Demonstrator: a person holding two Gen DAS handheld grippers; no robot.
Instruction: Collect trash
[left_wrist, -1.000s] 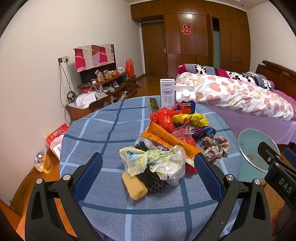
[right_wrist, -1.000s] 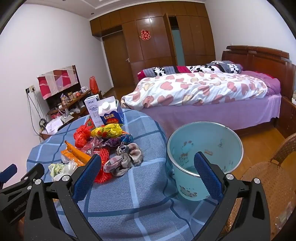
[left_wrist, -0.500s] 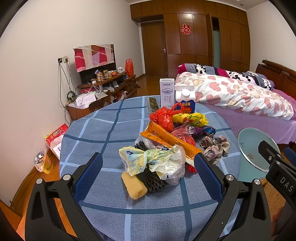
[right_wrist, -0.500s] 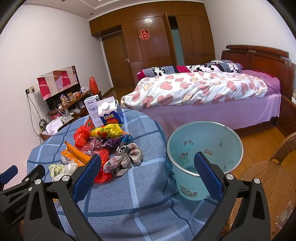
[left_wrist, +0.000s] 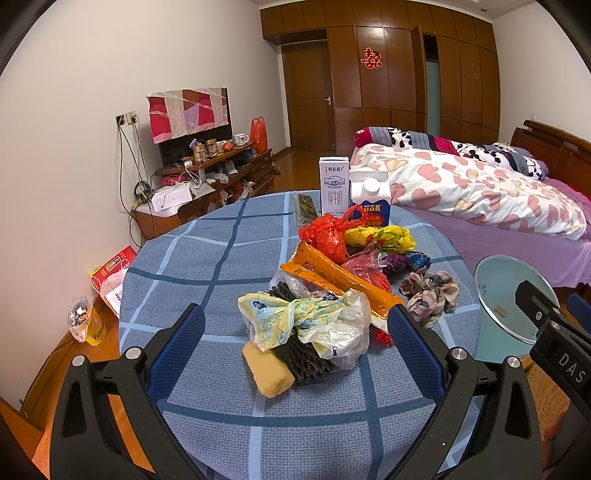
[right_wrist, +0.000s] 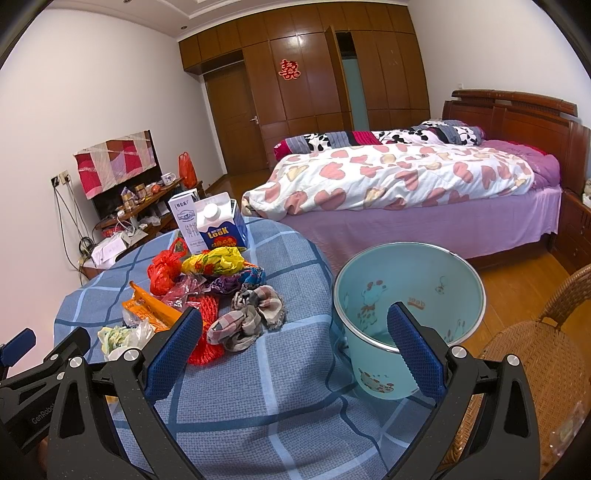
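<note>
We hold the left gripper (left_wrist: 295, 345) low over the round table with its blue checked cloth (left_wrist: 207, 258), jaws spread wide and empty; the crumpled yellow-and-white plastic bag (left_wrist: 306, 321), the yellow sponge block (left_wrist: 267, 373) and the black mesh net (left_wrist: 306, 358) lie between its blue pads. The right gripper (right_wrist: 295, 347), likewise agape and empty, points between the plaid cloth scrap (right_wrist: 247, 317) and the pale blue plastic bin (right_wrist: 408, 317) beside the table.

blue carton (right_wrist: 221, 230): "LOOK" | right gripper (left_wrist: 569, 363): "DAS" | left gripper (right_wrist: 38, 413): "GenRobo"
</note>
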